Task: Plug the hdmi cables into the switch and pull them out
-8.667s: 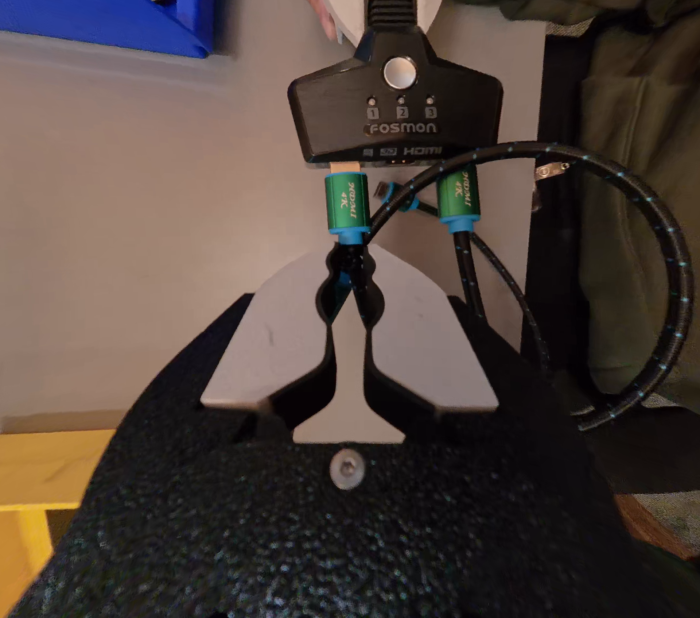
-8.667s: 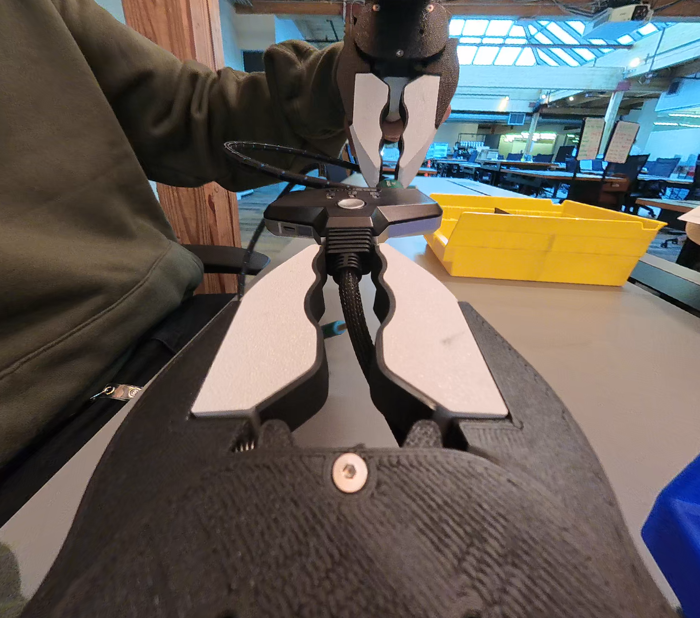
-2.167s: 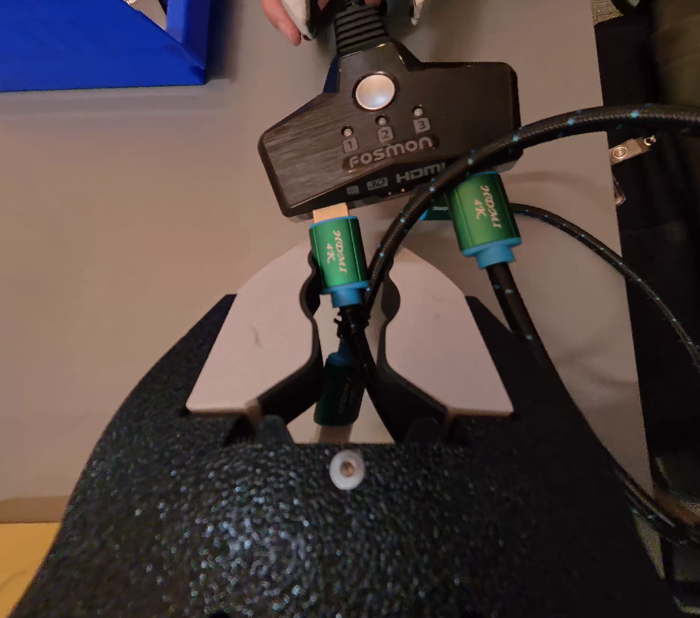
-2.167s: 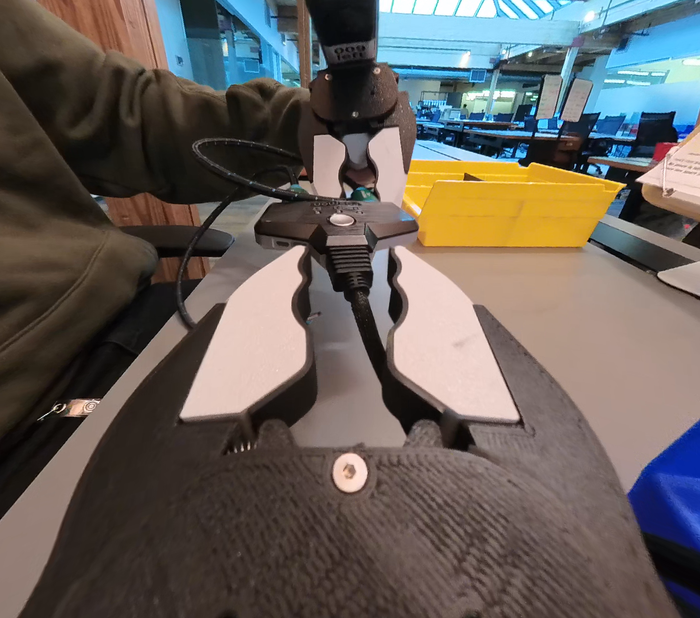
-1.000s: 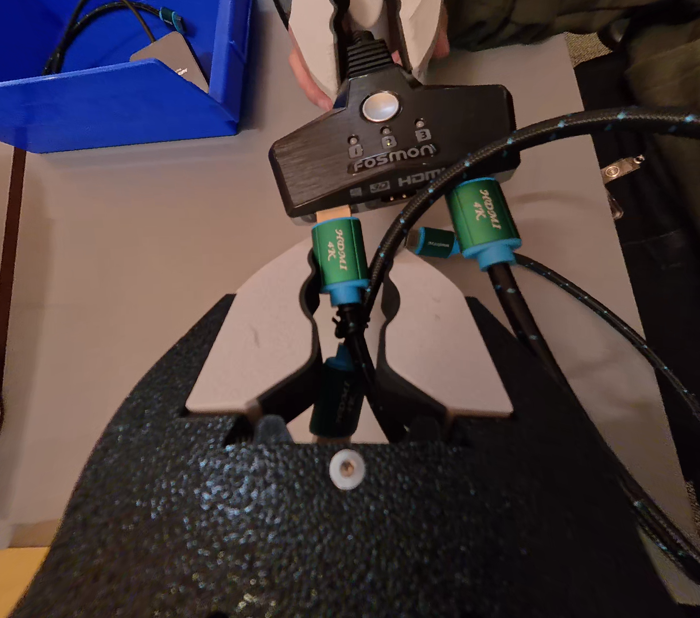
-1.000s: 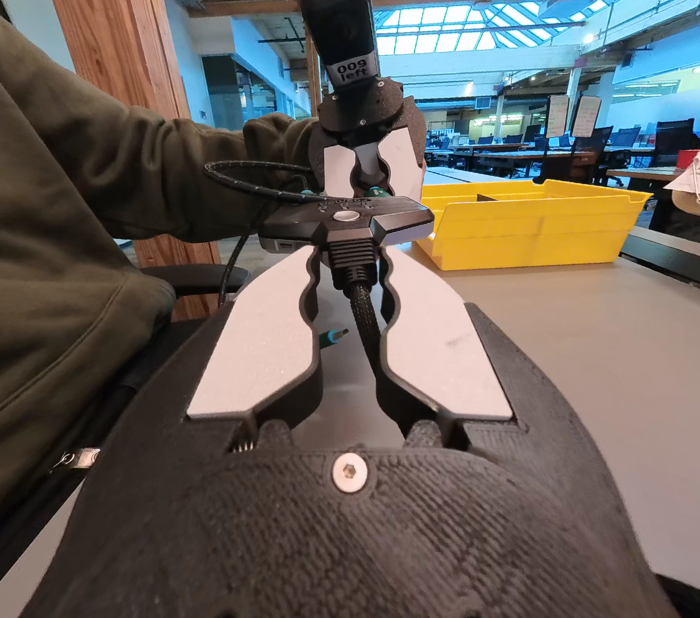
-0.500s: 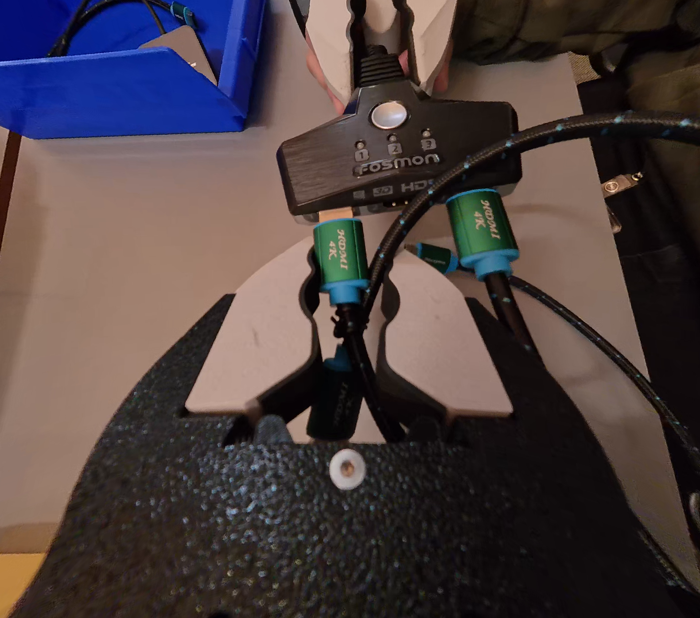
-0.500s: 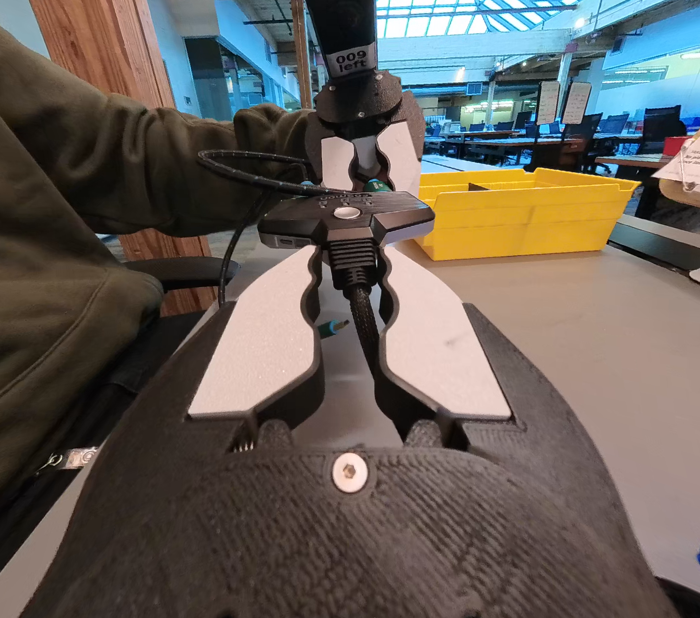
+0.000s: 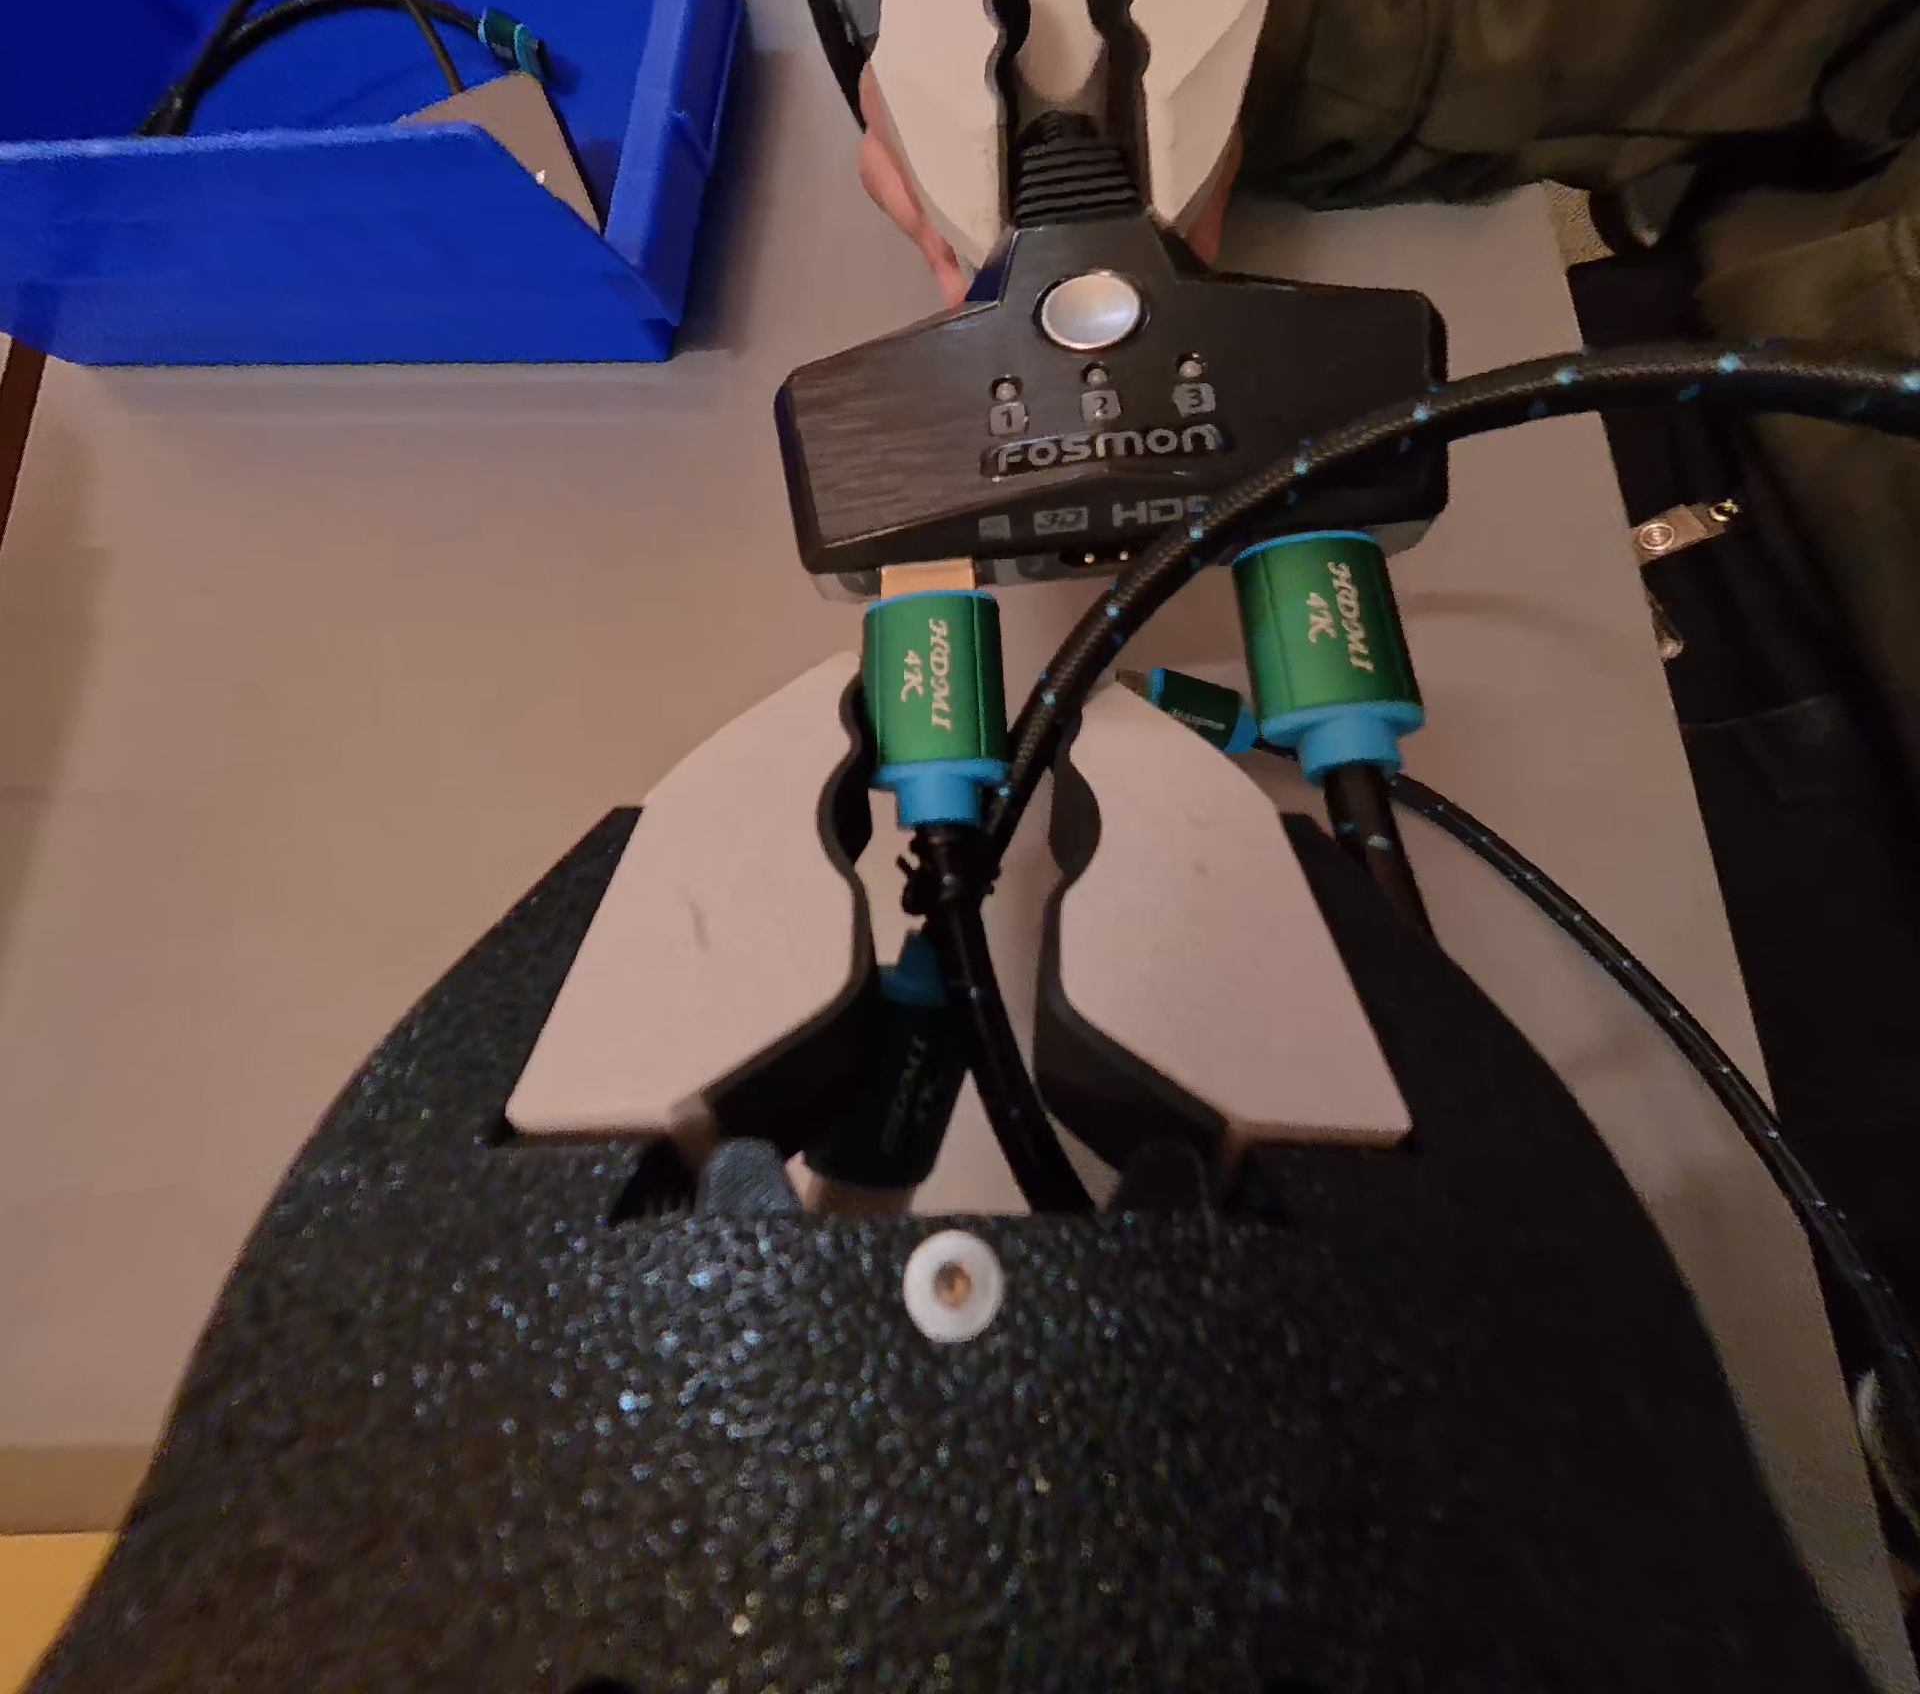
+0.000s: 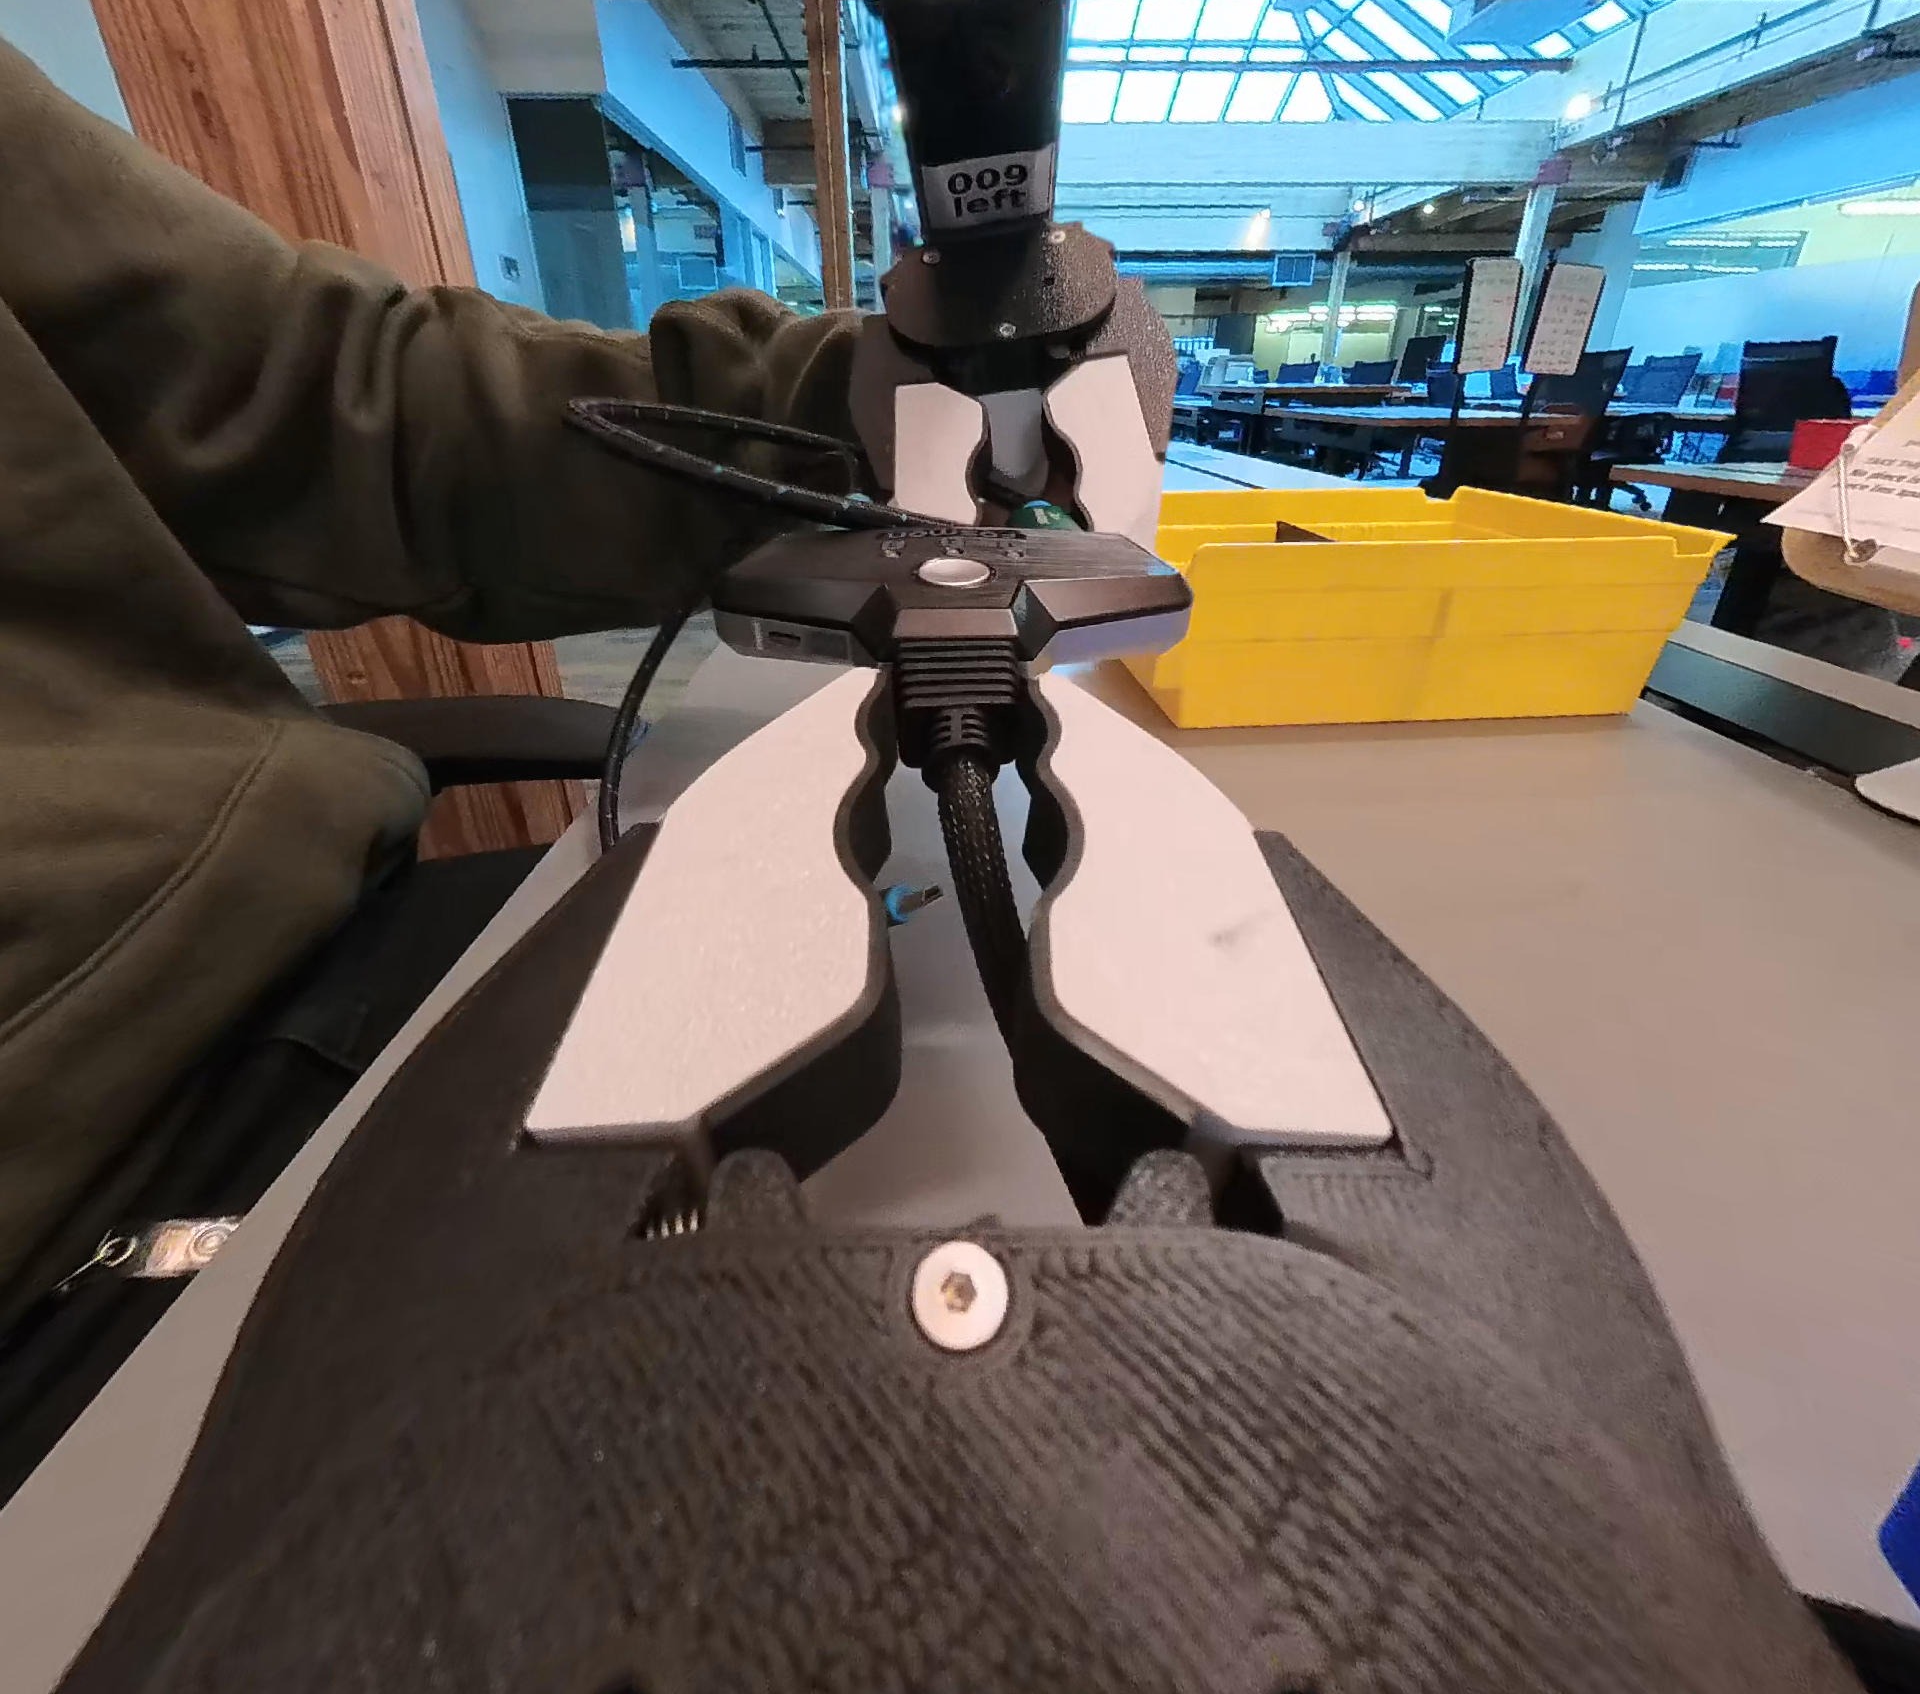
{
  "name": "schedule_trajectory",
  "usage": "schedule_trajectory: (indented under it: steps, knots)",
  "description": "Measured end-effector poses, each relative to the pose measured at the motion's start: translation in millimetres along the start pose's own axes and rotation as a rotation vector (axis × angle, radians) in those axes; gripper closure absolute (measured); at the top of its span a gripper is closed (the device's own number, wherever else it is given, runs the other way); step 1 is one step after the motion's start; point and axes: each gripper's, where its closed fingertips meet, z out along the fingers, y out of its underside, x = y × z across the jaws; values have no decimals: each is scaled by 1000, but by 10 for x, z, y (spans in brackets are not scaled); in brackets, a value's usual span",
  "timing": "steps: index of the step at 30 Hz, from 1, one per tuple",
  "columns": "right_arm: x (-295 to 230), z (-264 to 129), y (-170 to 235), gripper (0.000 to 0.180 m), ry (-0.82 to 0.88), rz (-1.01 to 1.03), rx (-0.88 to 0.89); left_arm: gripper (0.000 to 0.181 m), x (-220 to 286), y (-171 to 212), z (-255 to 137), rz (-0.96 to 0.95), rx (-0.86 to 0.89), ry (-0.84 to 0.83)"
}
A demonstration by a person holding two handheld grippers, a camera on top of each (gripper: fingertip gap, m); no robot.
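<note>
The black switch [image 9: 1112, 439] is held up off the grey table [image 9: 364, 605], caught between the two tools. The right gripper [image 10: 956, 709] is clamped on the ribbed collar of the switch's own braided lead [image 10: 977, 855]. Facing it, the left gripper [image 9: 951, 740] is closed around a green HDMI plug [image 9: 932, 699], whose gold tip shows partly outside the leftmost port. A second green plug [image 9: 1325, 657] sits in the port on the other side. A loop of black braided cable [image 9: 1247, 522] crosses in front of the middle port and partly hides it, and a small loose connector [image 9: 1195, 709] lies on the table below. Off to one side a blue bin [image 9: 364, 242] holds a grey device and a thin cable; a yellow bin [image 10: 1434, 626] stands beyond the switch. An olive sleeve [image 10: 364, 449] fills the space beside the tools.
</note>
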Motion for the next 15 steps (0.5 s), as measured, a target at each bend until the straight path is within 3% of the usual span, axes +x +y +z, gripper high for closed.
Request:
schedule_trajectory:
  steps: [8, 15]
  knots:
    - [-13, -23, -15, 157, -19, 9, 11, 151, -8, 42, -119, 45, -75, -44]
    - [-40, -41, -34, 157, -45, 11, 26, 153, 22, 54, -286, -48, -85, -14]
